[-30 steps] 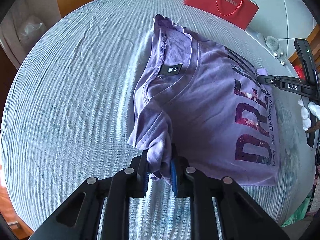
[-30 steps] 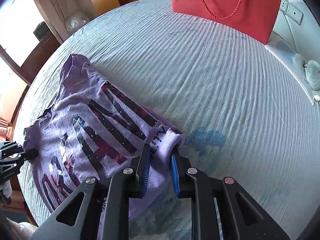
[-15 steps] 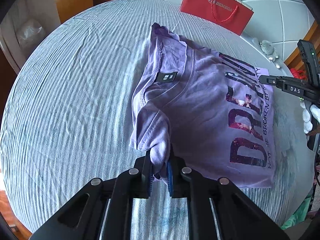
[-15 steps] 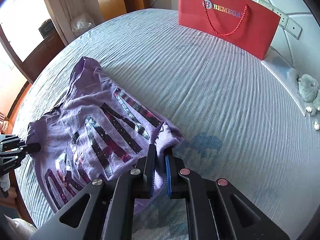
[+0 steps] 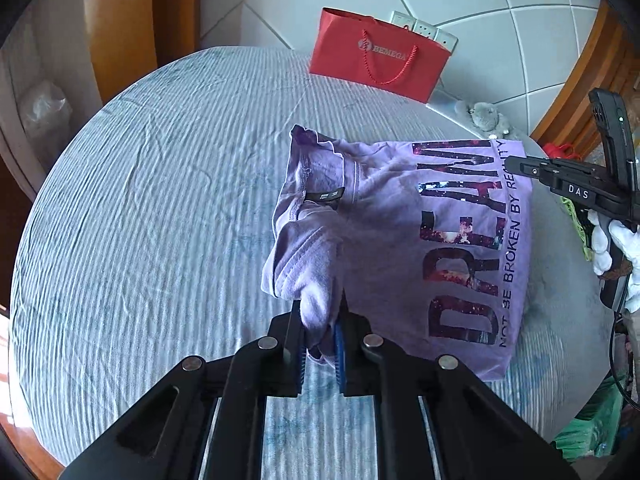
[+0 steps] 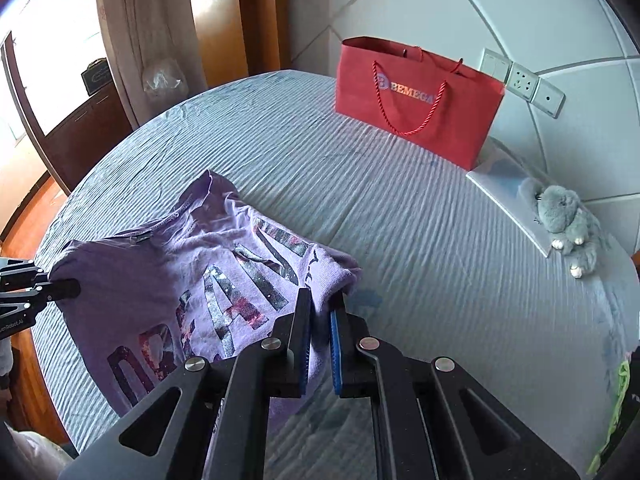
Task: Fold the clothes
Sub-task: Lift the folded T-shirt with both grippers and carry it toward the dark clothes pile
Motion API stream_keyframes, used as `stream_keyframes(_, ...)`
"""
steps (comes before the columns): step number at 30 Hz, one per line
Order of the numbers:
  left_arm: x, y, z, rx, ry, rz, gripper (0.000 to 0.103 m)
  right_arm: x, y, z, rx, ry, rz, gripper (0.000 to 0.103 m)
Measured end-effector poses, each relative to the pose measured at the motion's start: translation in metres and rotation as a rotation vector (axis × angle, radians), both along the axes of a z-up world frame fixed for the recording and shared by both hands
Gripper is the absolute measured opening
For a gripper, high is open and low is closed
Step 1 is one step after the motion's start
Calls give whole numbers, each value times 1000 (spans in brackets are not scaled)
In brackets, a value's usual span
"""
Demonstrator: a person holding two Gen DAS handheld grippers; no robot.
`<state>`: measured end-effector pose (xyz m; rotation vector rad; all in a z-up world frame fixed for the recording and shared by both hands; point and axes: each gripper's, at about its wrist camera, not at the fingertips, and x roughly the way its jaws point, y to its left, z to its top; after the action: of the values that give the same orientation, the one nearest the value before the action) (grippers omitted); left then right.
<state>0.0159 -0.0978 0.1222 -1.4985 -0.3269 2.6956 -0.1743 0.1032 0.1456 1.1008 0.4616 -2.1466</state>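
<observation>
A lilac T-shirt with a dark "DREAM" print lies partly lifted over the pale blue bed cover. My left gripper is shut on a bunched fold near the shirt's shoulder. In the right wrist view my right gripper is shut on the shirt at its opposite edge, which hangs raised off the bed. Each gripper shows in the other's view: the right one at the shirt's far right edge, the left one at its left corner.
A red paper bag stands at the head of the bed against a white padded headboard. A grey plush toy lies at the right by the headboard. A gloved hand holds the right gripper. Wooden furniture stands beyond the bed's left edge.
Both grippers have closed tighter on the shirt. The right one has risen and lifted its edge off the bed; the shirt now hangs stretched between the two grippers.
</observation>
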Motion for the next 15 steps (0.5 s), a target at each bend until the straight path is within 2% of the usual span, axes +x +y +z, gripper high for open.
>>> stream_keyframes(4,-17,25,7,18,34,-81,9,6,24,23,21,52,-64,7)
stream_keyframes(8,-63,26,-3,42,64,-172,9,8,55,40,63,91,-150,7)
stream_keyframes(15,-82,85,23,32,88,-318,9,14,118,63,77,106,-292,7)
